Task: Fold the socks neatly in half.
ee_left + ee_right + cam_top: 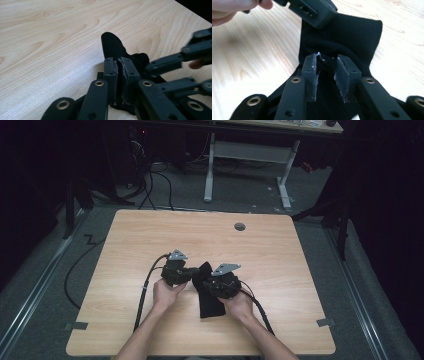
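The wooden table carries one black sock, lying near the person at centre, its toe end pointing far. The left gripper sits at the sock's left edge, jaws pressed almost together with a thin fold of sock pinched between them. The right gripper stands over the sock (jaws parted, fabric lying loosely between them).

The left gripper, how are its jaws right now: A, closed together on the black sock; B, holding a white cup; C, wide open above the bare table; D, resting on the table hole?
A: in the left gripper view the left gripper has its pads nearly pressed together, pinching the black sock.
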### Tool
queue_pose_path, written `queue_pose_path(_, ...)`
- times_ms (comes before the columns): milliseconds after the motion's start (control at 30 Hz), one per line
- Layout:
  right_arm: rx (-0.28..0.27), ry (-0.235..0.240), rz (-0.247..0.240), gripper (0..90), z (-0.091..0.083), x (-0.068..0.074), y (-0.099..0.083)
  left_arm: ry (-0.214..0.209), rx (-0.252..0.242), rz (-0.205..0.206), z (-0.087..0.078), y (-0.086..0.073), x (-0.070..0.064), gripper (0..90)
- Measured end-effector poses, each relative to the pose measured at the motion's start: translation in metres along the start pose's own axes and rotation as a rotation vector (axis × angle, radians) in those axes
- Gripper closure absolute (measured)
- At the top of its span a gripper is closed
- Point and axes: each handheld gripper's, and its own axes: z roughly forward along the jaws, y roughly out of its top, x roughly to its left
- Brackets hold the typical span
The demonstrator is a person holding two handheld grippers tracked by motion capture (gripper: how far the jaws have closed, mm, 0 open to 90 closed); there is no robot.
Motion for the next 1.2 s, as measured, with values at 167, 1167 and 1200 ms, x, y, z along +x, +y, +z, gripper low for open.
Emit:
queue_pose_path(167,-0.006,0.012,-0.003,71.0,-0.012,0.004,-0.013,0.006,-0.004,0.003,-0.002,0.000,0.000,84.2)
queue_pose_path(1167,-0.010,-0.002,0.037,70.9,-0.009,0.021,-0.045,-0.071,0.019,0.196,-0.012,-0.007,-0.051,84.0)
queue_pose_path(1200,-0.015,-0.004,0.038,70.7,-0.009,0.021,-0.046,-0.075,0.025,0.202,-0.011,-0.010,-0.053,84.0)
